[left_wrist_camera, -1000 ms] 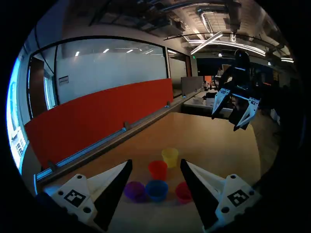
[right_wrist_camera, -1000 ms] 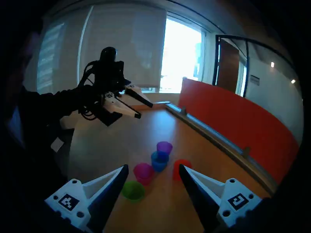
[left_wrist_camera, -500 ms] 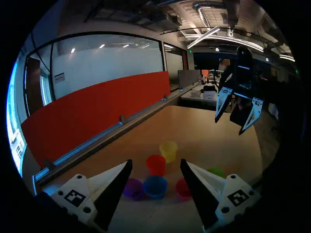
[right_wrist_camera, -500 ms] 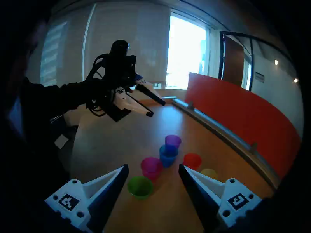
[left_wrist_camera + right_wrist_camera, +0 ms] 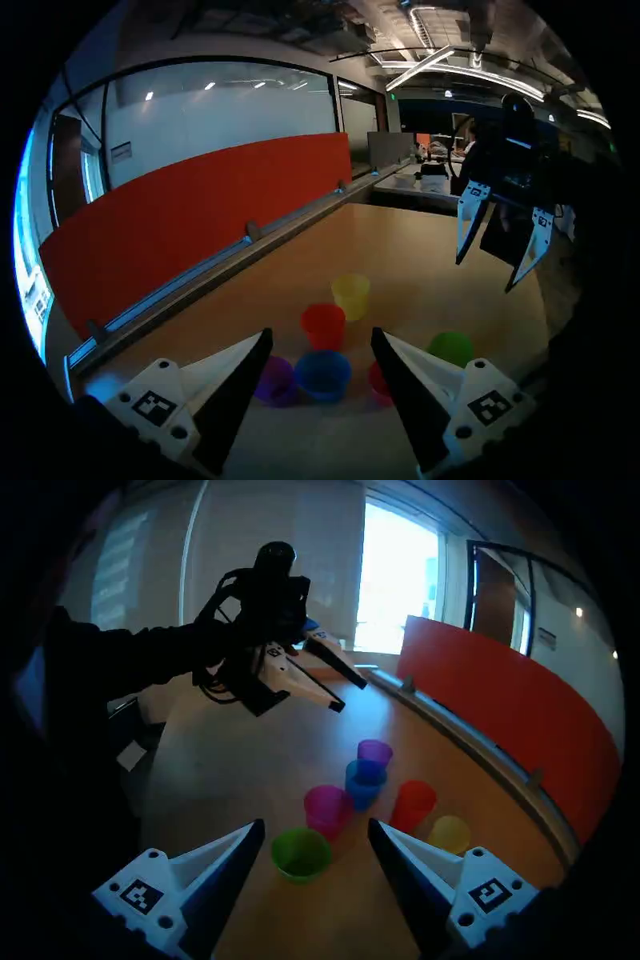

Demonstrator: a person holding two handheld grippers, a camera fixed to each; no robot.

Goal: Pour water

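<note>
Several small plastic cups stand clustered on a wooden table (image 5: 416,264). In the left gripper view I see the yellow cup (image 5: 350,292), red cup (image 5: 323,322), purple cup (image 5: 276,378), blue cup (image 5: 323,373), green cup (image 5: 450,347) and a pink cup (image 5: 376,378) partly behind a finger. My left gripper (image 5: 320,352) hovers open just before them. In the right gripper view the green cup (image 5: 301,854), pink cup (image 5: 326,808), blue cup (image 5: 362,782), purple cup (image 5: 374,753), red cup (image 5: 414,802) and yellow cup (image 5: 449,833) lie ahead of my open right gripper (image 5: 315,824). Neither holds anything.
A red partition (image 5: 200,208) with a metal rail runs along one long table edge. The other gripper (image 5: 486,274) hangs open above the table's far right, and the left gripper (image 5: 353,697) is held aloft by a dark-sleeved arm (image 5: 136,656). A bright window (image 5: 396,592) is behind.
Both grippers have drifted, bringing the green cup into the left gripper view and the yellow cup into the right gripper view. The far right gripper now points more downward. Both stayed open.
</note>
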